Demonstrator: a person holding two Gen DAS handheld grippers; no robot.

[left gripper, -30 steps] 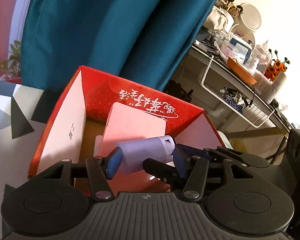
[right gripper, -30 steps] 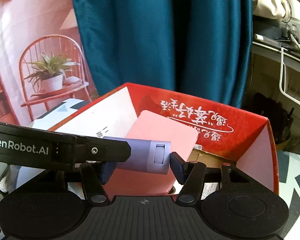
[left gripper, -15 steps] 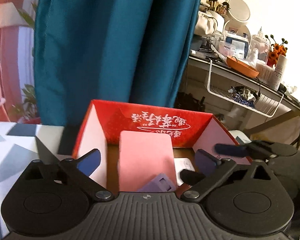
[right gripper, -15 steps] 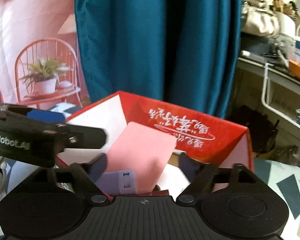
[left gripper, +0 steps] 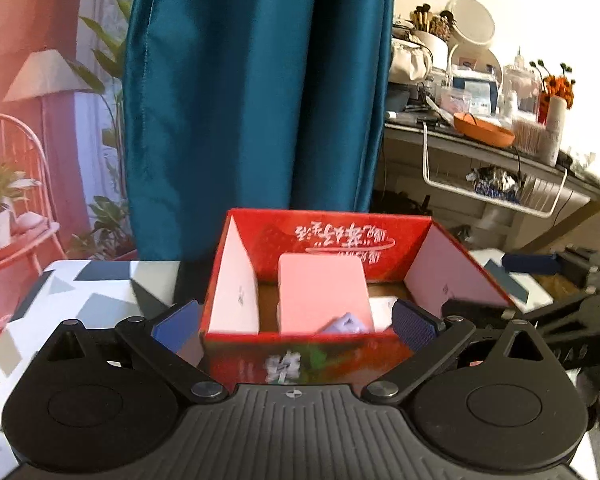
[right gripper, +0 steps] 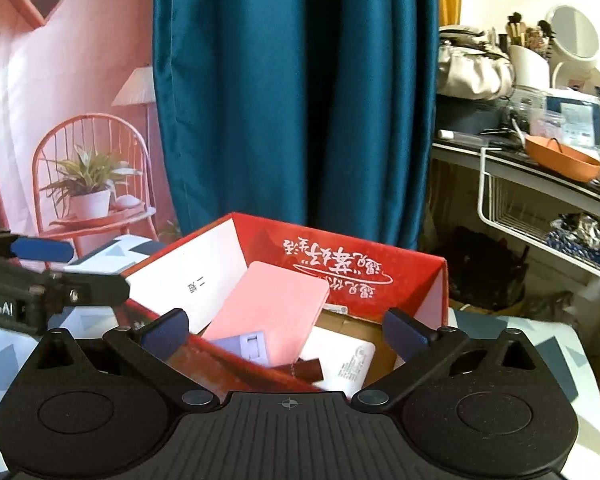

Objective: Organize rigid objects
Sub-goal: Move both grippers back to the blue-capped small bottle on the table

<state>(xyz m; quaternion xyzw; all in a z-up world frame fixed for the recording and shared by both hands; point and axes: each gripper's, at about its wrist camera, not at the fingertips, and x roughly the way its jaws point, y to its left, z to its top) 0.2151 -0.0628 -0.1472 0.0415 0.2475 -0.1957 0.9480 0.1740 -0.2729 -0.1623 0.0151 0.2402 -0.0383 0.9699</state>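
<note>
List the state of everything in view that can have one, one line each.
red box: open-topped, flaps up, on the patterned table.
pink case: inside the box, tilted against its contents.
lilac object: lying in the box at the pink case's lower end, released.
white flat item: lying flat on the box floor.
left gripper: open, empty.
right gripper: jaws opening, nothing between them.

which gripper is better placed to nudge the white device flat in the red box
Right, probably. The white device lies in plain sight near the right gripper inside the red box; the left wrist view shows only its edge.
</note>
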